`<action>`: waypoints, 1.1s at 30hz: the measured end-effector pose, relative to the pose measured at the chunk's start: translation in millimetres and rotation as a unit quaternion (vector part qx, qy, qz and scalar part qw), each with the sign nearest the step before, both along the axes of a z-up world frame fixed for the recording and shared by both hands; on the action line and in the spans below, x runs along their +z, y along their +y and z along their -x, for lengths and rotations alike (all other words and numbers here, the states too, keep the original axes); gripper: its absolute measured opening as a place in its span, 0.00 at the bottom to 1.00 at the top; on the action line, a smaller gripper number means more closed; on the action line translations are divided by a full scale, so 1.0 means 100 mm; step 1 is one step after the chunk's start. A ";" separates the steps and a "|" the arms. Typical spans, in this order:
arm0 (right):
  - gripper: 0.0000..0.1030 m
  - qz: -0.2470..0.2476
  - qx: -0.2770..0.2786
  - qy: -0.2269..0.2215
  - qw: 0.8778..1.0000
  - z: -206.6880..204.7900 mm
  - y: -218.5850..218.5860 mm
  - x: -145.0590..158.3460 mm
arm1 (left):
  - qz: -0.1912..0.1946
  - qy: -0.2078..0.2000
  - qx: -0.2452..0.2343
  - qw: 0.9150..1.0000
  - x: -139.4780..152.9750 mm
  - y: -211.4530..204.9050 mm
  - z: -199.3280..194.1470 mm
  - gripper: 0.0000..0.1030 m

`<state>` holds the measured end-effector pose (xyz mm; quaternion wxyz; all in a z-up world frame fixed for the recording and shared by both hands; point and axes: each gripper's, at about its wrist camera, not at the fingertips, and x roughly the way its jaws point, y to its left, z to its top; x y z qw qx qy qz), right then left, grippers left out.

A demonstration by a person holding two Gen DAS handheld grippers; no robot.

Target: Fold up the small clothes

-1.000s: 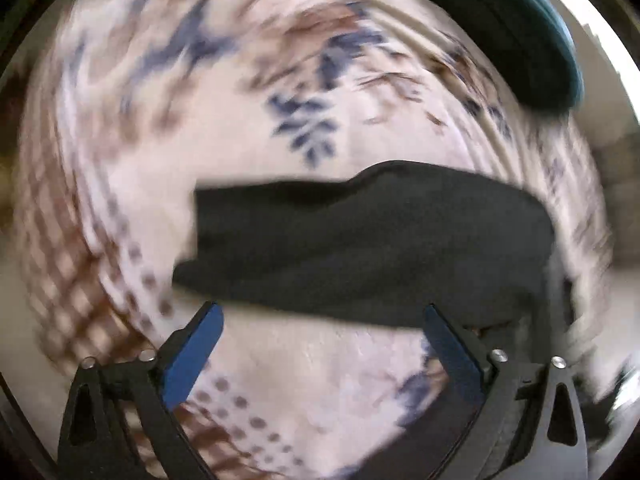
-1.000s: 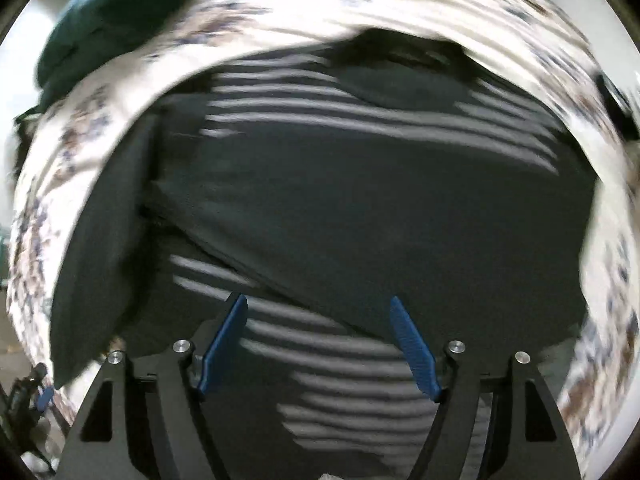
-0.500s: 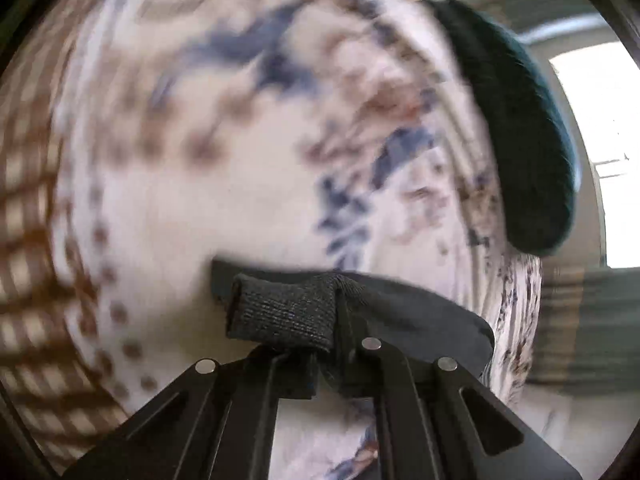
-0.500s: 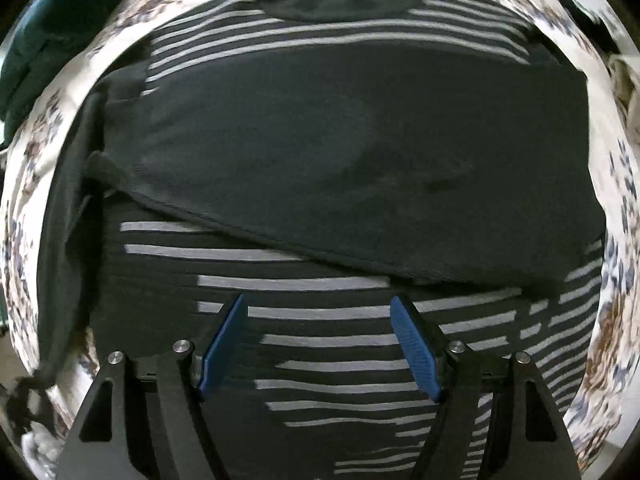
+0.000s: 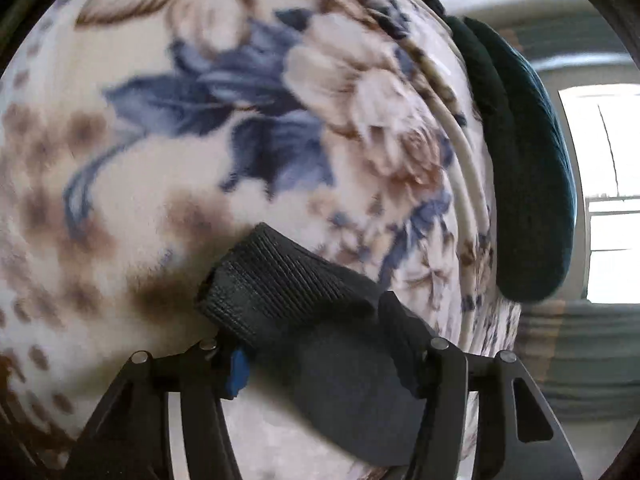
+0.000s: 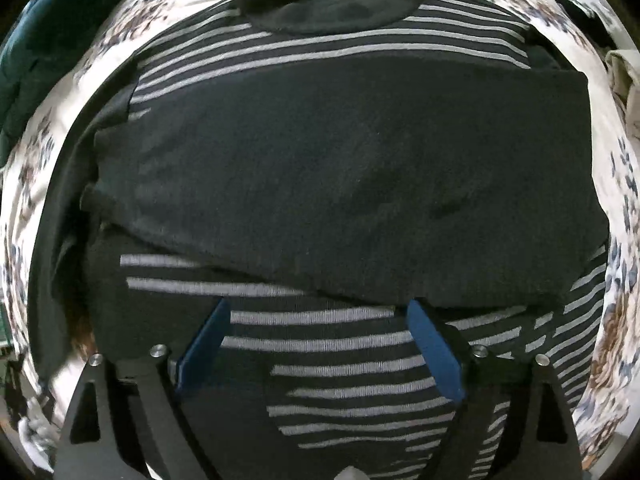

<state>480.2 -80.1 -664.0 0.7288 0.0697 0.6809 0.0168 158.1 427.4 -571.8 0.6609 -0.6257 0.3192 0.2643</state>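
A black sweater with grey stripes [image 6: 320, 52] lies flat on a floral blanket [image 6: 624, 208], neck hole at the far side. One plain black sleeve [image 6: 340, 176] is folded across its chest. My right gripper [image 6: 316, 320] is open and empty, hovering over the striped lower body. In the left wrist view my left gripper [image 5: 320, 344] is shut on the ribbed cuff [image 5: 276, 284] of the other black sleeve, held just above the blanket [image 5: 200, 100]. The cloth hides most of its fingers.
A dark teal cushion or garment [image 5: 524, 176] lies at the blanket's far edge; it also shows at the top left of the right wrist view [image 6: 28, 52]. A window [image 5: 608, 200] is beyond it. A beige cloth [image 6: 624, 92] sits at the right.
My left gripper closed on the sleeve cuff and has carried it away from the sweater, over the blanket. My right gripper stayed open, and its view over the sweater has steadied.
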 end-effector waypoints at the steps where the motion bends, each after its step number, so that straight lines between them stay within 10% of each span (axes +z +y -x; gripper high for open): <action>1: 0.89 0.002 -0.004 -0.002 1.000 -0.01 -0.03 -0.01 | -0.001 -0.002 0.010 1.000 -0.01 0.00 0.01 0.52; 5: 0.89 0.009 -0.012 -0.008 1.000 -0.10 -0.09 -0.02 | -0.051 0.020 0.019 0.998 0.14 -0.03 -0.04 0.09; 12: 0.89 0.040 -0.031 -0.047 0.998 -0.39 -0.24 0.17 | -0.232 0.036 -0.116 0.965 1.11 -0.42 -0.64 0.08; 20: 0.89 0.016 -0.067 -0.064 0.996 -0.65 -0.80 0.37 | -0.334 -0.037 -0.349 0.875 2.02 -2.45 -1.87 0.08; 28: 0.89 0.025 -0.087 -0.054 0.994 -0.30 -1.64 0.27 | -0.258 -0.111 -0.535 0.797 1.79 -5.07 -2.48 0.08; 33: 0.89 0.011 -0.115 -0.045 0.992 -0.06 -2.34 0.29 | -0.231 -0.099 -0.600 0.759 1.58 -5.98 -2.52 0.10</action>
